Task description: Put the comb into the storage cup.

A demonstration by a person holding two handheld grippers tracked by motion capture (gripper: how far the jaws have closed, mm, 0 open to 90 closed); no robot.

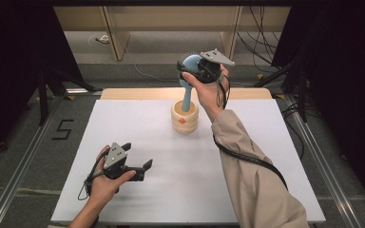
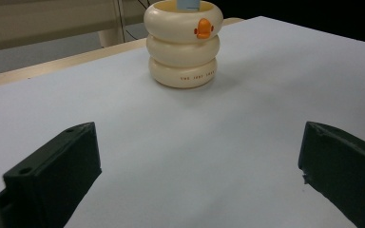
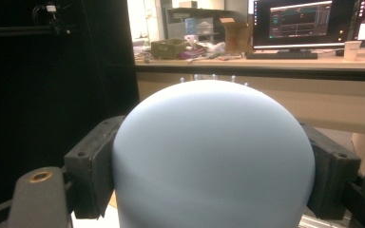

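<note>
A cream ringed holder [image 1: 185, 117] with an orange duck bill stands at the middle back of the white table [image 1: 138, 137]; it also appears upright in the left gripper view [image 2: 183, 45]. A light blue hairbrush [image 1: 188, 80] stands handle-down in it. My right gripper [image 1: 190, 66] is shut on the brush's rounded head [image 3: 214, 156], with both black jaws pressed against its sides. My left gripper [image 1: 137, 164] rests low at the front left of the table, its jaws wide apart with nothing between them [image 2: 197, 171].
The white table's wooden edge [image 1: 138, 93] runs along the back. Black frame posts and cables stand left and right of the table. A desk with a monitor [image 3: 297, 23] and clutter lies far behind in the right gripper view.
</note>
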